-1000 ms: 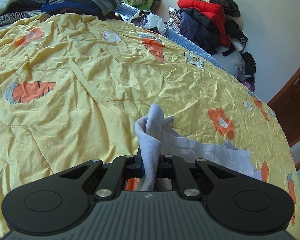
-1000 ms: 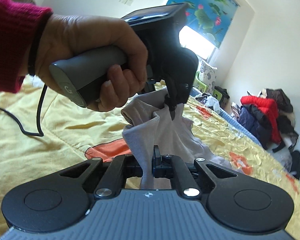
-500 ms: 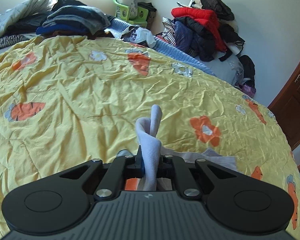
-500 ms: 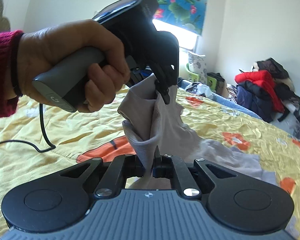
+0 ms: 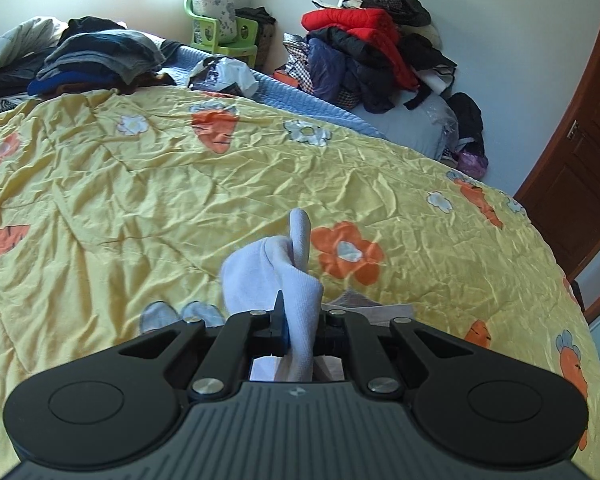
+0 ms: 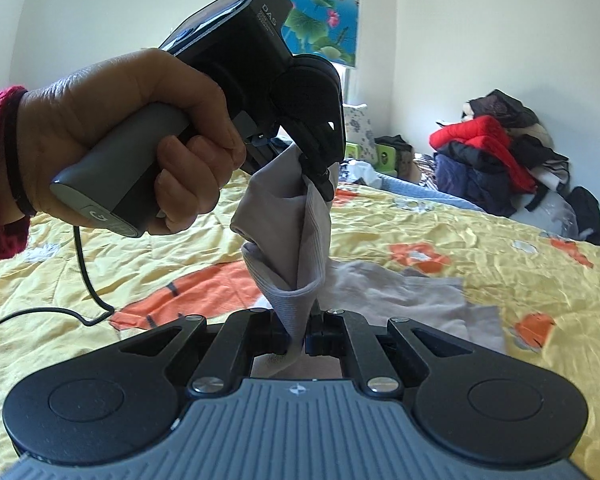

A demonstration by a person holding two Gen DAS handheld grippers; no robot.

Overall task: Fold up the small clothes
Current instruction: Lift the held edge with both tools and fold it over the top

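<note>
A small light grey garment (image 6: 296,248) is held up between both grippers above a yellow quilt (image 6: 500,256). My right gripper (image 6: 300,332) is shut on one ribbed edge of it. My left gripper (image 6: 320,172), held in a hand with a red sleeve, is shut on another part higher up. In the left wrist view the left gripper (image 5: 300,324) pinches a bunch of the garment (image 5: 284,276). The garment's lower part (image 6: 412,296) trails on the quilt.
The quilt (image 5: 180,184) has orange carrot and flower patches. Folded dark clothes (image 5: 100,56) lie at the far edge. A heap of red and dark jackets (image 5: 372,48) sits in the corner. A brown door (image 5: 580,184) is at the right. A black cable (image 6: 80,280) lies on the quilt.
Both grippers have lifted the garment higher off the quilt, and the left gripper has risen above the right one. Less of the garment lies on the quilt.
</note>
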